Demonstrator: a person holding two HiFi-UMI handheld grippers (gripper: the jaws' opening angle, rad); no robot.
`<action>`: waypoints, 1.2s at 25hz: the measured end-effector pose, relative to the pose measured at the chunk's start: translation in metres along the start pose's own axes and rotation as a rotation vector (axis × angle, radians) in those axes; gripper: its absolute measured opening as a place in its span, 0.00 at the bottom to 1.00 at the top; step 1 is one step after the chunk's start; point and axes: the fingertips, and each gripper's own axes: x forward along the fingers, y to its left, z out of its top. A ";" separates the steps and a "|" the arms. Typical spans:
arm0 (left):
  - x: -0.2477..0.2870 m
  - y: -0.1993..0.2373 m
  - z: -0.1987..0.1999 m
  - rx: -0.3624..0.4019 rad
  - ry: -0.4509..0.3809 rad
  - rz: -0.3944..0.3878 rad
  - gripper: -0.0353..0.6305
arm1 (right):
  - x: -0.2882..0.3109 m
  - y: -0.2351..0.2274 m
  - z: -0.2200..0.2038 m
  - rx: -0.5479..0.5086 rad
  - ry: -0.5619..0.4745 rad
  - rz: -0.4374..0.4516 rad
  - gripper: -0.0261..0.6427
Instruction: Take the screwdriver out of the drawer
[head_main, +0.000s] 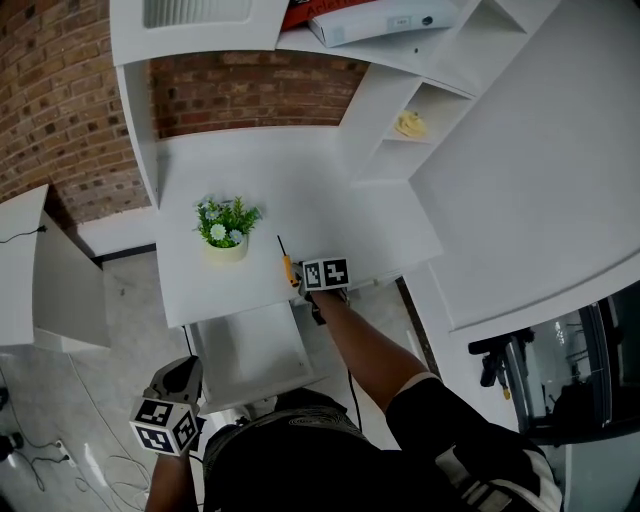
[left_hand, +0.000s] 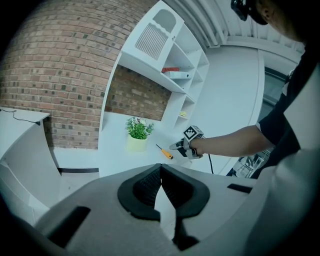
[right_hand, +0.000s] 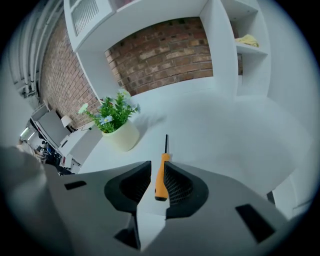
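An orange-handled screwdriver (head_main: 288, 266) lies on the white desk (head_main: 330, 190) by its front edge, shaft pointing away from me. My right gripper (head_main: 312, 290) reaches over that edge. In the right gripper view the handle (right_hand: 161, 175) sits between the pads and rests against the right one, with a thin gap to the left one, so the right gripper (right_hand: 157, 181) is open. Below the desk the white drawer (head_main: 250, 350) stands pulled out. My left gripper (head_main: 172, 398) hangs low at the left beside the drawer; its pads meet at the tips of the left gripper (left_hand: 160, 167), holding nothing.
A small potted plant (head_main: 228, 228) in a pale yellow pot stands on the desk left of the screwdriver. White shelves rise at the right with a yellow object (head_main: 410, 124) in one. A brick wall lies behind. A white side table (head_main: 30, 270) stands at the left.
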 end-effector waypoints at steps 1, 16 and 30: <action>-0.002 -0.001 -0.001 0.000 -0.001 -0.009 0.08 | -0.005 0.004 -0.001 0.000 -0.011 0.003 0.16; -0.041 -0.022 0.005 0.050 -0.071 -0.117 0.08 | -0.109 0.114 -0.026 -0.043 -0.242 0.153 0.16; -0.065 -0.062 0.022 0.076 -0.137 -0.170 0.08 | -0.218 0.207 -0.068 -0.080 -0.396 0.358 0.08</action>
